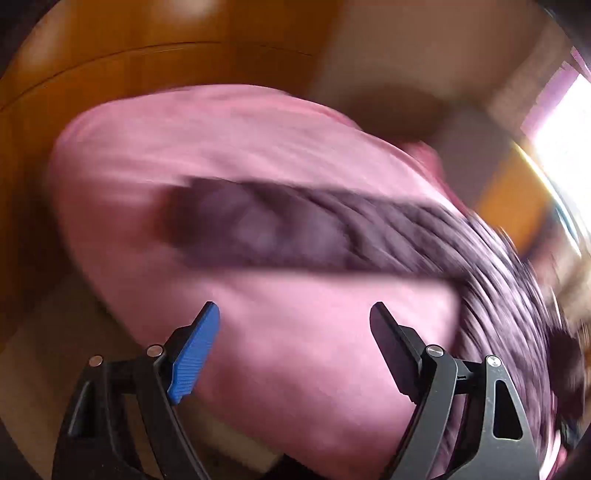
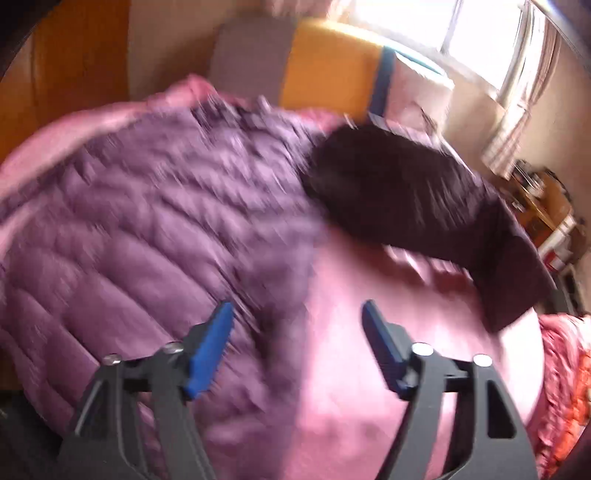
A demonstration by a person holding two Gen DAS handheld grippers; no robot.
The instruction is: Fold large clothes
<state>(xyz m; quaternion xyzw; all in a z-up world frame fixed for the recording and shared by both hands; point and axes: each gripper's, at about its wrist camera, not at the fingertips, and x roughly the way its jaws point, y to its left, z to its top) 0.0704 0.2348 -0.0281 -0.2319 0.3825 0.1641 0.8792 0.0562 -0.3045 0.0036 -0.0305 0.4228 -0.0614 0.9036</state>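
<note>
A purple quilted jacket point(image 2: 147, 221) lies spread on a pink bed cover point(image 2: 369, 350). One dark purple sleeve point(image 2: 424, 199) lies folded across toward the right. In the left wrist view the jacket point(image 1: 424, 240) is blurred, and a sleeve point(image 1: 258, 229) stretches left over the pink cover point(image 1: 221, 147). My left gripper point(image 1: 295, 317) is open above the pink cover with nothing between its fingers. My right gripper point(image 2: 297, 314) is open too, hanging over the jacket's edge and the cover, empty. Both views are smeared by motion.
Orange-brown wooden furniture point(image 1: 129, 48) stands behind the bed. A yellow and blue headboard or cushion point(image 2: 332, 70) and a bright window point(image 2: 461, 26) lie at the far end. A cluttered shelf point(image 2: 543, 206) stands at right. Red-orange patterned fabric point(image 2: 569, 387) lies at the bed's right edge.
</note>
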